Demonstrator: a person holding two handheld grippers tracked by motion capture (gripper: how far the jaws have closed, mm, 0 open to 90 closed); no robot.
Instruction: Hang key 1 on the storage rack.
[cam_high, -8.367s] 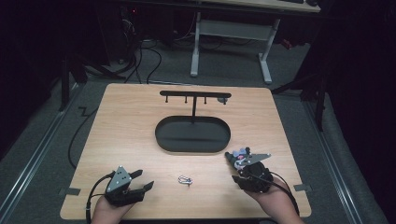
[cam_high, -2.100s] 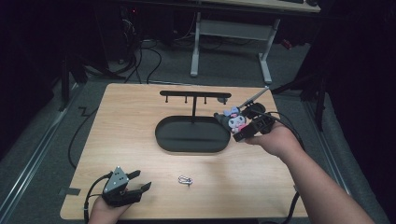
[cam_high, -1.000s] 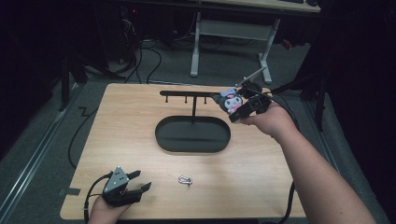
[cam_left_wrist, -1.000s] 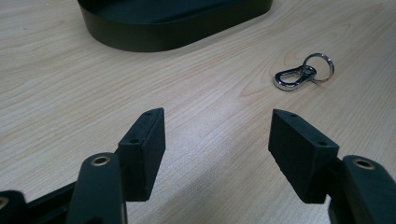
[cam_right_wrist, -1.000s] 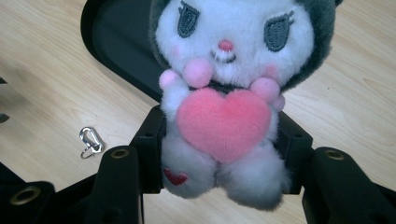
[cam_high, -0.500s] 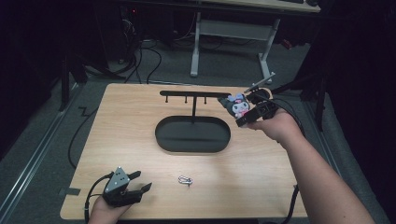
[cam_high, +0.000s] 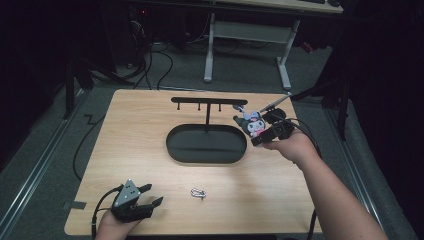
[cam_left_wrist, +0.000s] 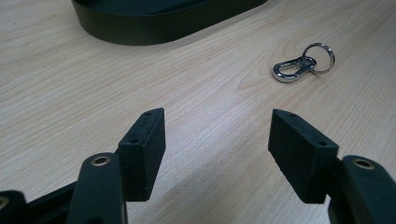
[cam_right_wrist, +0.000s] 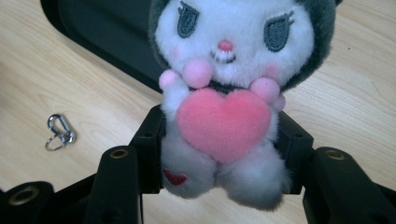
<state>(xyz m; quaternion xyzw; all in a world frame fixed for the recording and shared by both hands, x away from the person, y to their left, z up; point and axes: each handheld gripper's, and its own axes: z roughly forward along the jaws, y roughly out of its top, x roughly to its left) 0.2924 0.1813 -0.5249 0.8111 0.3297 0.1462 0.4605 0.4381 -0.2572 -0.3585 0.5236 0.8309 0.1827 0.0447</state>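
The right gripper (cam_high: 257, 131) has its two black jaws clamped on the lower body of a small white-and-grey plush doll holding a pink heart (cam_right_wrist: 229, 98), and it hangs above the light wooden table (cam_high: 140, 125), just off the right end of the black oval tray (cam_high: 206, 150) and below the right tip of the black T-shaped hanger stand (cam_high: 207, 102). Bare wood lies open between that hand and the table's right edge, and a broad bare stretch runs along the near edge. The left gripper (cam_high: 140, 206) rests at the near left corner, close to the front edge, jaws spread wide with nothing between them. A small silver carabiner clip with a split ring (cam_high: 198, 192) lies flat, alone on the wood, a little to that gripper's right and well apart from the tray. The left gripper view brings the clip (cam_left_wrist: 302, 68) up sharp, showing the ring linked to the snap hook, with the tray's low wall (cam_left_wrist: 154, 28) beyond. The right gripper view gives the doll's stitched face, a small red heart on its leg, and both pads (cam_right_wrist: 152, 149) pressed into its sides, details too small to make out from the high view.
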